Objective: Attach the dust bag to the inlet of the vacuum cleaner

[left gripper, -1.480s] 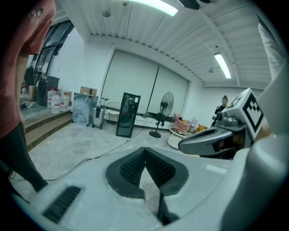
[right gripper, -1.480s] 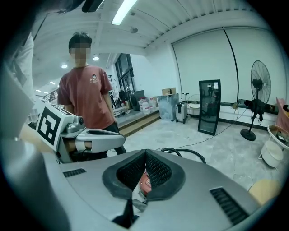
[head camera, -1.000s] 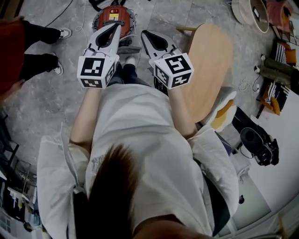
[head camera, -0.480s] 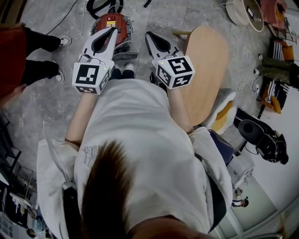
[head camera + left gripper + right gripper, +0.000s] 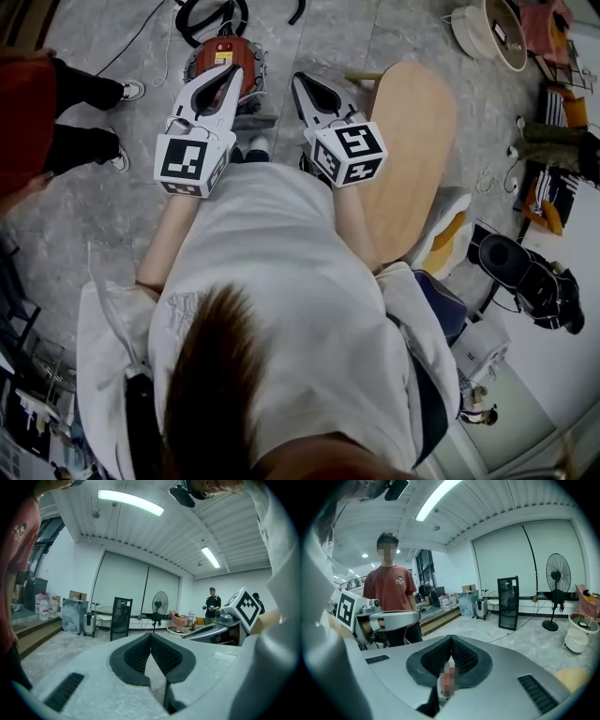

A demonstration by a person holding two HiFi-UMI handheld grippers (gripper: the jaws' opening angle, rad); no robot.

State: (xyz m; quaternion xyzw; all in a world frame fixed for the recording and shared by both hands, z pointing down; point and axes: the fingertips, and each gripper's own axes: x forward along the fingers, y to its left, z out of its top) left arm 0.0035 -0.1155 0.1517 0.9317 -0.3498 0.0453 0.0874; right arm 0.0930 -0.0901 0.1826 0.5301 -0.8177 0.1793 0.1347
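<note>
The red vacuum cleaner (image 5: pixel 217 49) stands on the grey floor straight ahead, its black hose (image 5: pixel 202 14) curled behind it. My left gripper (image 5: pixel 232 68) hangs in the air with its tip over the vacuum's body, shut and empty. Beside it my right gripper (image 5: pixel 298 77) is also shut with nothing in it, to the right of the vacuum. In the left gripper view the dark pads (image 5: pixel 161 656) meet at the tip, and the same holds for the pads (image 5: pixel 464 656) in the right gripper view. I see no dust bag in any view.
A round wooden tabletop (image 5: pixel 412 141) stands close on the right. A person in a red top and black trousers (image 5: pixel 56 103) stands at the left, also in the right gripper view (image 5: pixel 391 588). Clutter lines the right side (image 5: pixel 520 272); a fan (image 5: pixel 557 573) and black cabinet (image 5: pixel 507 602) stand farther off.
Both grippers have lifted slightly and stay shut. The head view has tipped forward, so more of the vacuum and its hose shows.
</note>
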